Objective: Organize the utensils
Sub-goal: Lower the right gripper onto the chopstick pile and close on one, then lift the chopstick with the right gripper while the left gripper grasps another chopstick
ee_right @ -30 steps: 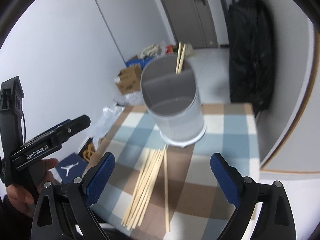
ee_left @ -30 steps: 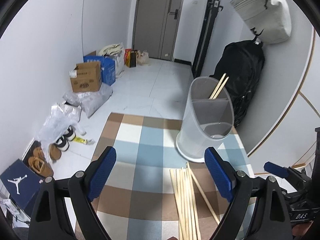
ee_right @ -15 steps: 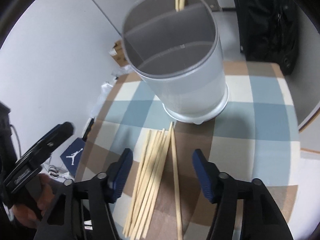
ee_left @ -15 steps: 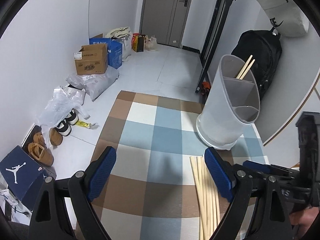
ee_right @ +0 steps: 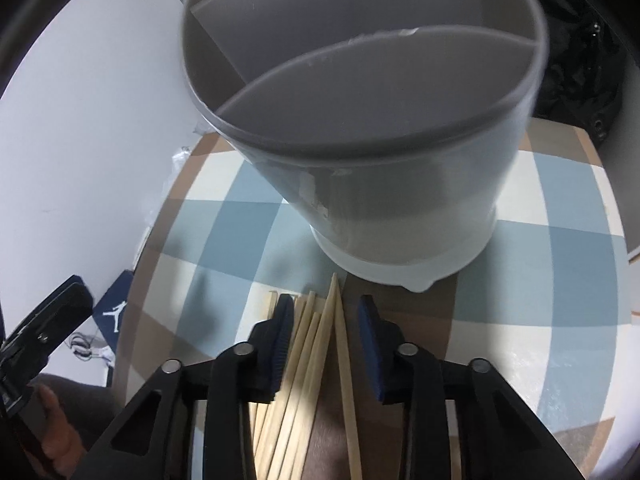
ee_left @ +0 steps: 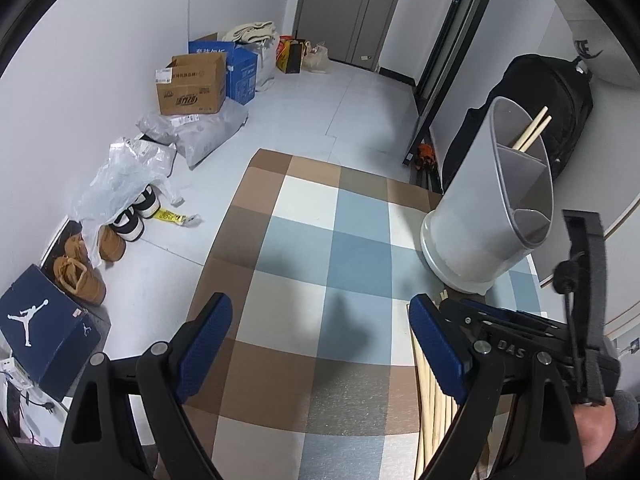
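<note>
A grey divided utensil holder (ee_right: 384,152) stands on the checked tablecloth (ee_right: 560,280); in the left wrist view the holder (ee_left: 492,216) has two chopsticks (ee_left: 532,132) in its back compartment. Several wooden chopsticks (ee_right: 316,360) lie on the cloth in front of it. My right gripper (ee_right: 326,332) is low over them, its jaws half closed and straddling the chopstick tips, not clamped. My left gripper (ee_left: 320,344) is open and empty over the cloth, left of the holder. The right gripper's body (ee_left: 520,344) shows beside it.
The table edge drops to a tiled floor with cardboard boxes (ee_left: 192,88), plastic bags (ee_left: 128,168), shoes (ee_left: 80,272) and a shoe box (ee_left: 40,332) on the left. A black backpack (ee_left: 560,112) hangs by the wall behind the holder.
My right gripper has moved down and forward over the chopsticks and its jaws have narrowed around them. My left gripper has shifted left, staying open.
</note>
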